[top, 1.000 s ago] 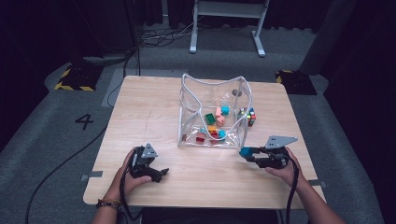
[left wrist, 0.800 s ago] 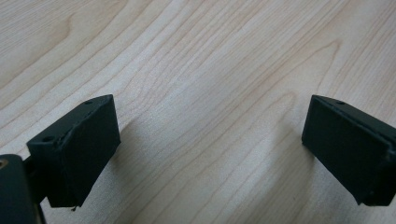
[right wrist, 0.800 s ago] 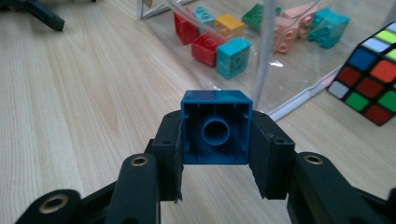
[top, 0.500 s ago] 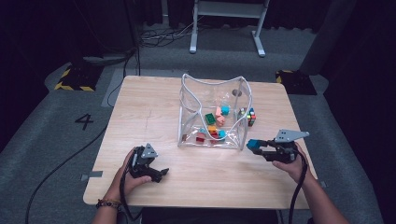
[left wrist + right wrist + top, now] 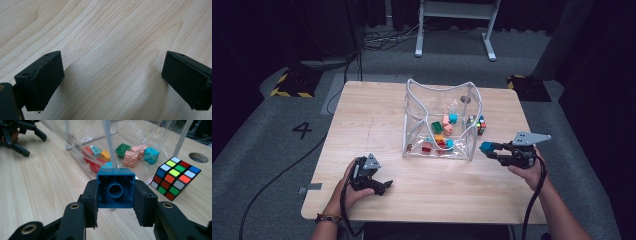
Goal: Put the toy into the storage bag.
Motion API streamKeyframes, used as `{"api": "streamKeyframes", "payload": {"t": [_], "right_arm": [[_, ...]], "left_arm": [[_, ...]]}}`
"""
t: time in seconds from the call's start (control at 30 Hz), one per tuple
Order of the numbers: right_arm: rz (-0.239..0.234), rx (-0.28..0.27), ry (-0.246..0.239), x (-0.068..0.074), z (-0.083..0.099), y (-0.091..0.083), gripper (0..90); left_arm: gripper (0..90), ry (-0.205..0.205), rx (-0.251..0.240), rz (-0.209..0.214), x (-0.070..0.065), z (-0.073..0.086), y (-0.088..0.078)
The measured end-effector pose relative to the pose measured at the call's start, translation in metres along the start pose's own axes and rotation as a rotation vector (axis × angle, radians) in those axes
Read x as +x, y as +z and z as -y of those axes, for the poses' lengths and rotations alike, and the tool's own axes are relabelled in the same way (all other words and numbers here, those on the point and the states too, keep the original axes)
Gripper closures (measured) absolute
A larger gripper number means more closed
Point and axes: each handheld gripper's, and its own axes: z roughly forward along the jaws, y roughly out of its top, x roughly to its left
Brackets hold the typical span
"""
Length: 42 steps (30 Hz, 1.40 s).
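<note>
Right gripper (image 5: 488, 148) now lifted higher and nearer the clear bin's (image 5: 464, 150) right wall than a second ago, fingers clamped on a blue block (image 5: 115, 188), hollow underside facing the camera, held above the table (image 5: 377, 115) just beside the bin. Left gripper (image 5: 379, 186) unmoved near the front left edge, fingers wide apart over bare wood, nothing between. Pale wooden table on grey carpet, dark room behind, a white stand's legs beyond. Colour cube (image 5: 176, 177) on the table right of the bin, near the held block. Open tabletop left of the bin and along the front edge.
</note>
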Motion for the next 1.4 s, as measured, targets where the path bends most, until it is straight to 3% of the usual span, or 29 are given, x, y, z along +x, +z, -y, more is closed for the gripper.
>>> {"api": "streamKeyframes", "payload": {"t": [0.13,0.83,1.4], "right_arm": [[0.004,-0.015,0.007,-0.003,-0.006,-0.005,59.6],[0.032,-0.069,-0.055,-0.006,-0.054,-0.029,59.5],[0.048,-0.107,-0.082,-0.013,-0.091,-0.035,59.5]], "left_arm": [[4.3,0.000,0.000,0.000,0.000,0.000,0.000],[4.3,-0.001,0.000,0.000,0.000,0.000,0.000],[4.3,-0.002,0.002,-0.001,0.000,0.000,0.000]]}}
